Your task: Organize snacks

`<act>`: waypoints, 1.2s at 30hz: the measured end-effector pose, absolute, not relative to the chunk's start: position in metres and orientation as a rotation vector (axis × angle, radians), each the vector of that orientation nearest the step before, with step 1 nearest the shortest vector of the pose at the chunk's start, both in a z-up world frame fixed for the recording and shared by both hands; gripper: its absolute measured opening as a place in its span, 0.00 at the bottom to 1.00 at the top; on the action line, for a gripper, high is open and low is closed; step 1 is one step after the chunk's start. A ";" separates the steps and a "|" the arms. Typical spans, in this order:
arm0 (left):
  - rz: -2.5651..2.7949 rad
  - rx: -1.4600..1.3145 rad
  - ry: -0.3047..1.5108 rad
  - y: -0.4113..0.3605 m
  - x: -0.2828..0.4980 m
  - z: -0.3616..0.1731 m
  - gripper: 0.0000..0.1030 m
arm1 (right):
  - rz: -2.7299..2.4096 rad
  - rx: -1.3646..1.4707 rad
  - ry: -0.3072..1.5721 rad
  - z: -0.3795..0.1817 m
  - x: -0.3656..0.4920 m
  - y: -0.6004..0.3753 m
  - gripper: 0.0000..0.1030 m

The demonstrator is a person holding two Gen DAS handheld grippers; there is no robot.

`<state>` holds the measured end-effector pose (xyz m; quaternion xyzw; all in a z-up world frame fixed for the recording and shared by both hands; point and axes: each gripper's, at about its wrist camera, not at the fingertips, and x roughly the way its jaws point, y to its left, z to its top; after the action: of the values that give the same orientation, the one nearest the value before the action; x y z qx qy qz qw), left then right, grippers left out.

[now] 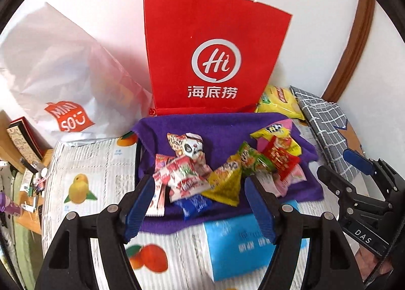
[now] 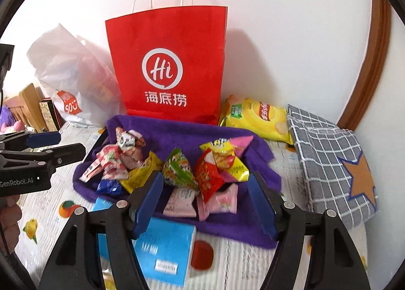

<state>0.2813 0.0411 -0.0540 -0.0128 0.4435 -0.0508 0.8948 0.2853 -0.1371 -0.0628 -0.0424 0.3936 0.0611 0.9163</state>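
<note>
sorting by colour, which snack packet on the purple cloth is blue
The small blue packet at the cloth's front left edge, under the strawberry-print one; the others are red, yellow, green or pink.

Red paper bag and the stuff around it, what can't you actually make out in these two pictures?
- Red paper bag: contents hidden by its own front, both views.
- White plastic bag: contents only a faint shape through the film.
- Blue booklet: print blurred, partly behind the right gripper.
- Snack packets: small print too small to read.
</note>
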 end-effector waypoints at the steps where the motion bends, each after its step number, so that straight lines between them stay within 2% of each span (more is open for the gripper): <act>1: -0.104 -0.024 0.913 0.040 0.274 -0.051 0.70 | 0.118 -0.091 0.810 -0.061 0.280 -0.136 0.67; 11: -0.079 -0.018 0.806 0.031 0.195 -0.027 0.70 | 0.073 -0.020 0.825 -0.047 0.218 -0.149 0.67; 16: -0.086 -0.017 0.786 0.026 0.159 -0.025 0.76 | 0.086 0.004 0.788 -0.044 0.177 -0.152 0.77; 18: -0.086 -0.007 0.784 0.024 0.144 -0.025 0.78 | 0.090 0.021 0.770 -0.043 0.163 -0.154 0.85; 23: -0.073 -0.007 0.747 0.022 0.109 -0.025 0.84 | 0.073 -0.007 0.704 -0.042 0.125 -0.157 0.93; 36: -0.055 0.010 0.696 0.013 0.041 -0.031 0.84 | 0.047 0.019 0.663 -0.037 0.055 -0.171 0.97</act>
<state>0.0415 0.0130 -0.0313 0.0048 0.3412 -0.0268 0.9396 0.0549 -0.1710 -0.0370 0.0092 0.3256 0.0232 0.9452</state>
